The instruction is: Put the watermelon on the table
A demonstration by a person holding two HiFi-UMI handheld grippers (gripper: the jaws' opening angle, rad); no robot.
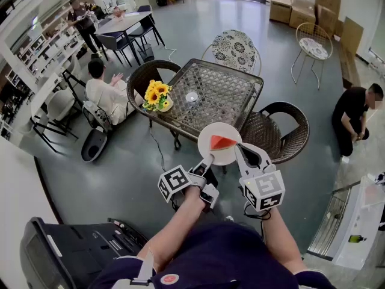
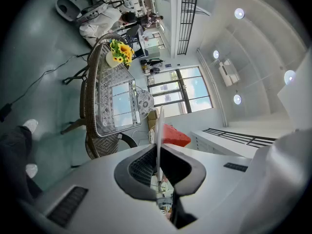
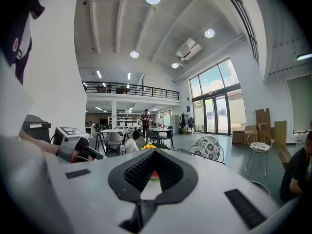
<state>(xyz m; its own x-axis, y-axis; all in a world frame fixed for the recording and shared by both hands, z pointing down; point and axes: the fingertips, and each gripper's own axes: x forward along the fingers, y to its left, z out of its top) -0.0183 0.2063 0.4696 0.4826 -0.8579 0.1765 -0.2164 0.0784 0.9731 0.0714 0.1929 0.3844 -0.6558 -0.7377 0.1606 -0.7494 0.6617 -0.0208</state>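
A red watermelon slice point(image 1: 222, 141) lies on a white plate point(image 1: 210, 149) that hangs in the air in front of the glass-topped wicker table point(image 1: 240, 80). My left gripper point(image 1: 209, 159) is shut on the plate's near left rim. My right gripper point(image 1: 239, 149) is shut on its right rim. In the left gripper view the plate point(image 2: 158, 126) stands edge-on between the jaws of the left gripper point(image 2: 157, 150), with the watermelon slice point(image 2: 174, 136) just beyond. In the right gripper view the plate point(image 3: 150, 191) and a bit of the slice point(image 3: 153, 175) show through the narrow gap of the right gripper point(image 3: 152, 172).
A sunflower bunch point(image 1: 156, 95) and a small white item point(image 1: 192, 97) stand on the table. Wicker chairs point(image 1: 283, 131) ring it, with a patterned chair point(image 1: 234, 50) behind. A person sits at the left point(image 1: 105, 95) and another crouches at the right point(image 1: 355, 113). A black machine point(image 1: 72, 251) is at my lower left.
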